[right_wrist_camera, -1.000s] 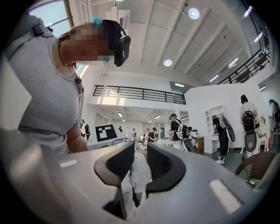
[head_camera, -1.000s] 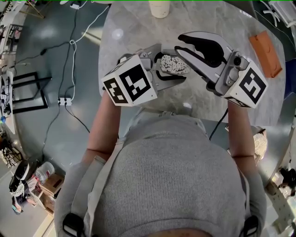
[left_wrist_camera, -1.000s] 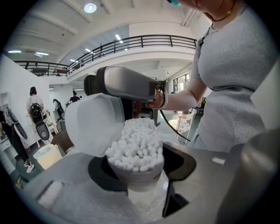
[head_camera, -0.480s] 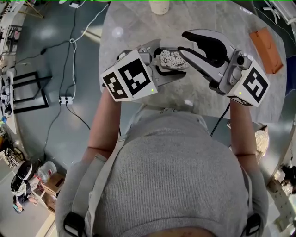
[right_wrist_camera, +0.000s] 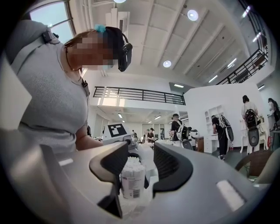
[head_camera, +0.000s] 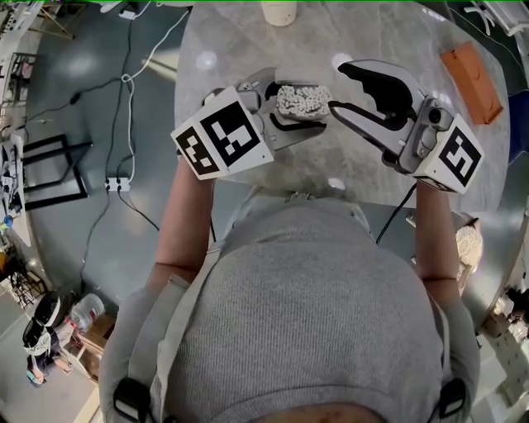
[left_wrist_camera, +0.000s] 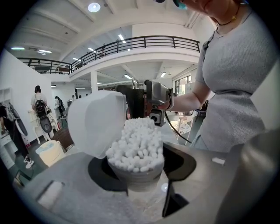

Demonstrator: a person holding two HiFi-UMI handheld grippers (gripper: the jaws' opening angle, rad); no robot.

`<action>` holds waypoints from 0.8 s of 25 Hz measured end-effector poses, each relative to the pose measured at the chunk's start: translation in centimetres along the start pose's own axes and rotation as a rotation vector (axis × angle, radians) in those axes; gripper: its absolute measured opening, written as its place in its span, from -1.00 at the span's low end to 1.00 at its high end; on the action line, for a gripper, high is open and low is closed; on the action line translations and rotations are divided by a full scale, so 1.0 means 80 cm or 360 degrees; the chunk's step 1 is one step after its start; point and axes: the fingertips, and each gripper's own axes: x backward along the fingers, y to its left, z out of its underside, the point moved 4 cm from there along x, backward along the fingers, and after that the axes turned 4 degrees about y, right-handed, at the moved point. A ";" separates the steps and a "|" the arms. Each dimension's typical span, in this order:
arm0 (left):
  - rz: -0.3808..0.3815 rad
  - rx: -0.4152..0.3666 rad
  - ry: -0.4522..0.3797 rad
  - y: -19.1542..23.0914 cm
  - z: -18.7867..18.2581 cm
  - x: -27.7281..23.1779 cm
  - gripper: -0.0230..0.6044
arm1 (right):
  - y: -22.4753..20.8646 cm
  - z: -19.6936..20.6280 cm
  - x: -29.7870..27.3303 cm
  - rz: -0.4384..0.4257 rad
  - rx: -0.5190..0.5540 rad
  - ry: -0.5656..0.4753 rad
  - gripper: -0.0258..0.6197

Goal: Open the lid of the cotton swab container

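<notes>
Cotton swabs (left_wrist_camera: 136, 146) stand packed, white tips up, in a small clear cotton swab container (left_wrist_camera: 139, 181). The left gripper (left_wrist_camera: 142, 173) pinches it by the lower wall, dark pads (left_wrist_camera: 105, 175) on either side, just above centre in the head view. The container's white lid (left_wrist_camera: 97, 122) is already swung open and leans off to the upper left in the left gripper view, its lower edge at the rim (the hinge itself I cannot make out). The right gripper (head_camera: 337, 87) sits just to the right of the container in the head view, near it but not touching, its black-lined jaws spread wide. They have just been opening. In the right gripper view the container, with its printed label (right_wrist_camera: 131, 186), shows in the gap between them, beyond the tips, with neither pad on it. Both grippers are over a pale marbled round table (head_camera: 248, 49). Toward the upper right of the head view an orange-brown flat object (head_camera: 471, 81) lies on the table, well apart from the grippers, and a cream-coloured cup (head_camera: 278, 10) stands at the top edge. Cables (head_camera: 132, 74) trail over the grey floor (head_camera: 74, 231) at upper left.
</notes>
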 end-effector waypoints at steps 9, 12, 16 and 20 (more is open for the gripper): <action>-0.0016 -0.0013 -0.0019 0.001 -0.002 0.009 -0.21 | 0.010 0.029 0.006 -0.0064 -0.0072 0.0067 -0.24; -0.0022 -0.0013 -0.0016 0.001 -0.003 0.012 -0.21 | 0.012 0.037 0.001 -0.0097 -0.0077 0.0085 -0.22; -0.0022 -0.0014 0.0000 0.003 -0.003 0.013 -0.21 | 0.013 0.042 -0.006 -0.0143 -0.0072 0.0102 -0.22; -0.0012 -0.0004 -0.0019 0.002 -0.007 0.014 -0.21 | 0.013 0.045 -0.012 -0.0172 -0.0066 0.0120 -0.22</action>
